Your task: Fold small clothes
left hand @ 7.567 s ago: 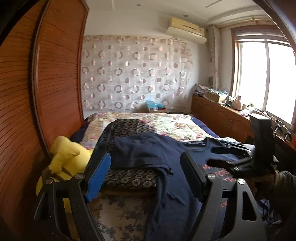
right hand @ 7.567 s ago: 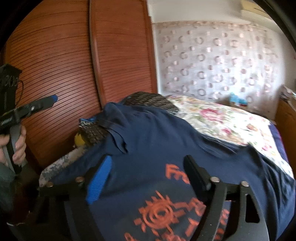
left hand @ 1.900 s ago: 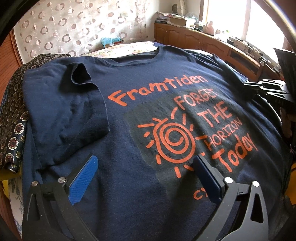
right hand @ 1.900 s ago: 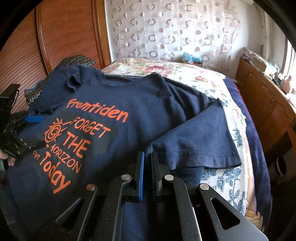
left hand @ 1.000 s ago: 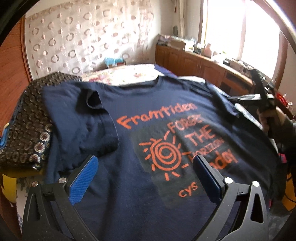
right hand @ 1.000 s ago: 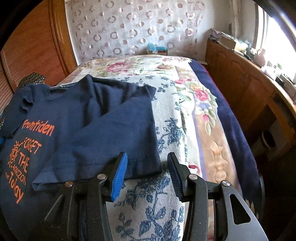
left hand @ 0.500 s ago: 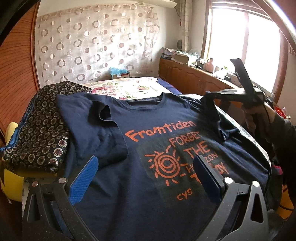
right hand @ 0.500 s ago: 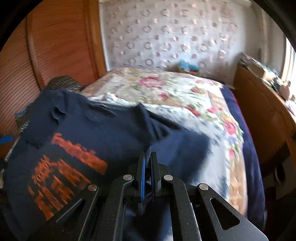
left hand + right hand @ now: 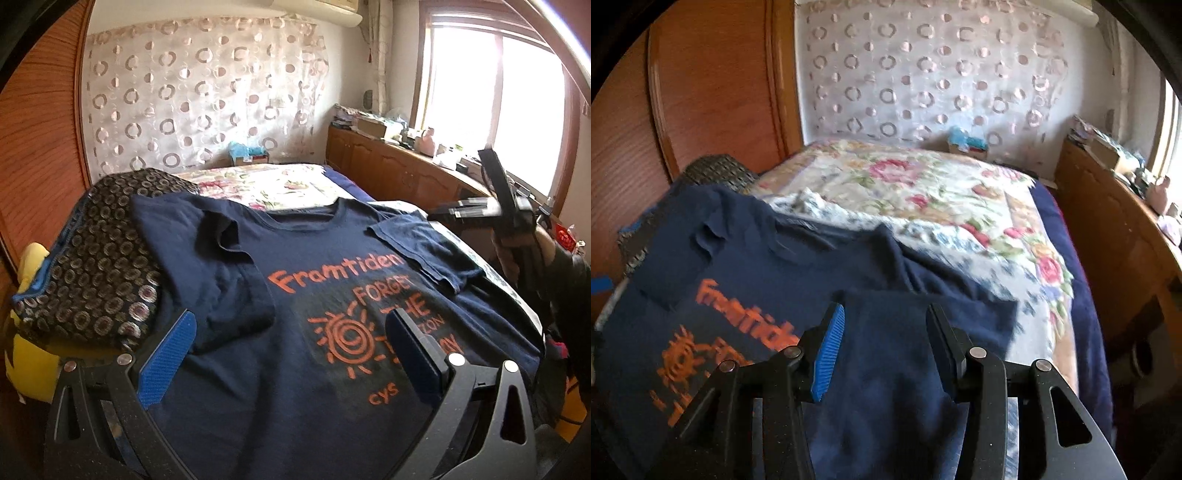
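A navy T-shirt (image 9: 295, 236) with orange print lies face up on the bed. Its left sleeve (image 9: 229, 288) is folded in over the chest, and so is its right sleeve (image 9: 417, 243). My left gripper (image 9: 290, 325) hovers open over the lower half of the shirt, with nothing between its fingers. My right gripper (image 9: 884, 317) is just above the folded right sleeve (image 9: 897, 362). Its jaws are opening and the pads stand apart from the cloth. In the left wrist view the right gripper (image 9: 448, 213) sits at the shirt's right edge, held by a hand (image 9: 517, 254).
A dark circle-patterned cushion (image 9: 96, 266) lies under the shirt's left shoulder, with a yellow plush toy (image 9: 29, 354) beside it. The floral bedspread (image 9: 923, 192) stretches beyond the collar. Wooden cabinets (image 9: 388, 173) run along the right, and a wooden panel (image 9: 713, 85) stands on the left.
The right gripper was shut on the right sleeve. It has laid the sleeve over the chest and its jaws have parted. The left gripper stays open and has lifted slightly.
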`<control>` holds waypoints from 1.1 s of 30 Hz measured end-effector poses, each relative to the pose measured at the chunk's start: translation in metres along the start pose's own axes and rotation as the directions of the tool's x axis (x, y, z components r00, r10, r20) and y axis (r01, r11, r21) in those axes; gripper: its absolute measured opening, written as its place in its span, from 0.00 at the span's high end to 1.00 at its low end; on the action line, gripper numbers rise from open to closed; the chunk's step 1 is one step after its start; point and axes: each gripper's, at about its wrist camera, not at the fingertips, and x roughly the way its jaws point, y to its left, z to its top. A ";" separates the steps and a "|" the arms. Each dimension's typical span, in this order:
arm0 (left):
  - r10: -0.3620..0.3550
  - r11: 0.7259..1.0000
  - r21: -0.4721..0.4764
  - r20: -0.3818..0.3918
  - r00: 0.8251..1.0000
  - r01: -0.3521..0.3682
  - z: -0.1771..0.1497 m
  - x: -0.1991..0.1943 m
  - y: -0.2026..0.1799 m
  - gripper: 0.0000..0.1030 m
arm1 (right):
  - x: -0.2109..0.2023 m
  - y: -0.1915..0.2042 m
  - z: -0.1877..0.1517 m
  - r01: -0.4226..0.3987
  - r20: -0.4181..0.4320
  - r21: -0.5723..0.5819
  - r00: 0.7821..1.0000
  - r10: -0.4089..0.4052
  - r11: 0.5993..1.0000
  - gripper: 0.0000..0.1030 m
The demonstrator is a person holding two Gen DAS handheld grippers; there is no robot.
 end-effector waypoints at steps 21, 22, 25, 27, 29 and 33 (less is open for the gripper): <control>0.098 0.993 -0.059 -0.004 0.995 -0.098 0.050 0.022 0.090 0.28 | 0.046 -0.039 -0.043 0.056 -0.087 0.076 0.995 -0.049 0.996 0.52; 0.103 0.993 -0.057 -0.007 0.995 -0.103 0.052 0.025 0.093 0.29 | 0.044 -0.038 -0.044 0.057 -0.087 0.075 0.995 -0.051 0.996 0.51; 0.122 0.990 -0.062 -0.026 0.992 -0.123 0.058 0.038 0.103 0.34 | 0.040 -0.038 -0.046 0.061 -0.086 0.071 0.995 -0.055 0.996 0.50; 0.136 0.988 -0.067 -0.036 0.990 -0.138 0.062 0.047 0.110 0.40 | 0.040 -0.039 -0.045 0.057 -0.086 0.073 0.995 -0.051 0.996 0.50; 0.148 0.986 -0.074 -0.047 0.988 -0.151 0.066 0.055 0.116 0.43 | 0.040 -0.040 -0.045 0.056 -0.086 0.072 0.995 -0.050 0.996 0.49; 0.169 0.981 -0.085 -0.066 0.983 -0.174 0.075 0.069 0.130 0.46 | 0.040 -0.040 -0.045 0.057 -0.086 0.071 0.995 -0.051 0.996 0.49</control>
